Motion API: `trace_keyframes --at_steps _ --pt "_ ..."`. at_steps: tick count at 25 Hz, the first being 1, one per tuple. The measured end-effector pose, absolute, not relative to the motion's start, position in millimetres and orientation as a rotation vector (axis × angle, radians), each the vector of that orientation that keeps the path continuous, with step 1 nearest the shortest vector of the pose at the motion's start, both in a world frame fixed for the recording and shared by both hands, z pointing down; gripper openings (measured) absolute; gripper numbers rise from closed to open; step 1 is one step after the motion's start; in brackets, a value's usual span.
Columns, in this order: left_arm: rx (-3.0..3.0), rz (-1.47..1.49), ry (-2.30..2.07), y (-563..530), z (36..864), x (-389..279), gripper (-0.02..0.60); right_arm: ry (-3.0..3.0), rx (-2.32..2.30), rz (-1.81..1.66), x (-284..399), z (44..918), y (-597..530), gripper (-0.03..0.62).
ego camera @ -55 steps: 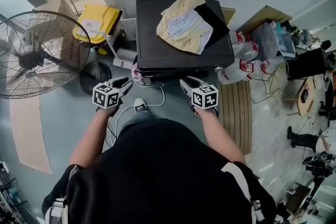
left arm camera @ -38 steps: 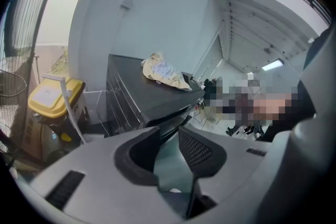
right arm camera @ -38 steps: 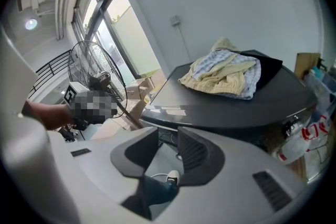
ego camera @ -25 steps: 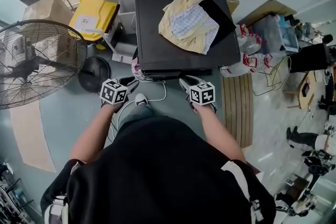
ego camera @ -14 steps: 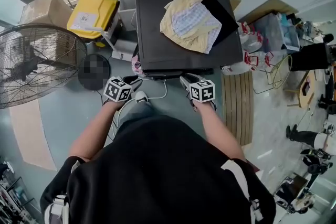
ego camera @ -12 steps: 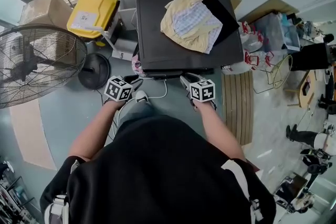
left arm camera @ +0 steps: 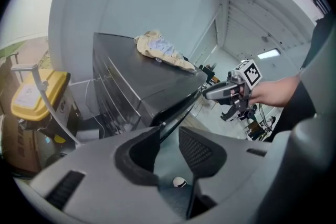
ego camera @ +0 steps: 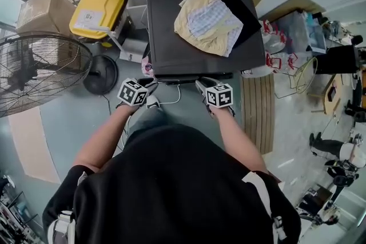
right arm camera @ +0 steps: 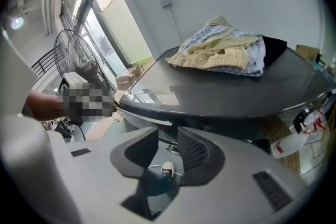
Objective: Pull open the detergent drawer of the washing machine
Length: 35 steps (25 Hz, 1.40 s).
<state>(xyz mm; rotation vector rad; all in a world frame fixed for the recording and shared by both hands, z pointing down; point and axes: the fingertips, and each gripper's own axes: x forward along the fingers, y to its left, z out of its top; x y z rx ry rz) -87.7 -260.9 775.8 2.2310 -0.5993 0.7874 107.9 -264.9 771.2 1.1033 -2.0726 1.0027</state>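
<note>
Glossy black washer top point(ego camera: 171, 37) bears crumpled cloth point(ego camera: 209, 17).

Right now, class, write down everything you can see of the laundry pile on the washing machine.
The laundry pile is a crumpled heap of soft cloth: a pale yellow garment with a blue-and-white checked piece in its middle. It lies on the dark flat top of the washing machine, toward the back right, partly overlapping a black item.

Washing machine point(ego camera: 171, 43) stands against the wall, with a heap of clothes point(ego camera: 209, 17) on its top. Pedestal fan point(ego camera: 34, 74) and storage box point(ego camera: 97, 14) stand to its left, plastic bags point(ego camera: 277, 54) to its right. Left tongs point(ego camera: 147, 83) and right tongs point(ego camera: 201, 84) lie before its front edge.
</note>
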Motion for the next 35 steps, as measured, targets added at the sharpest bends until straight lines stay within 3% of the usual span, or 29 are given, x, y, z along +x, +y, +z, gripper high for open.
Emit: trace_keyframes --at_steps 35 --pt "2.237 0.831 -0.638 -269.2 793.4 -75.6 0.095 -2.105 0.996 0.95 101.7 780.3 -272.5 0.095"
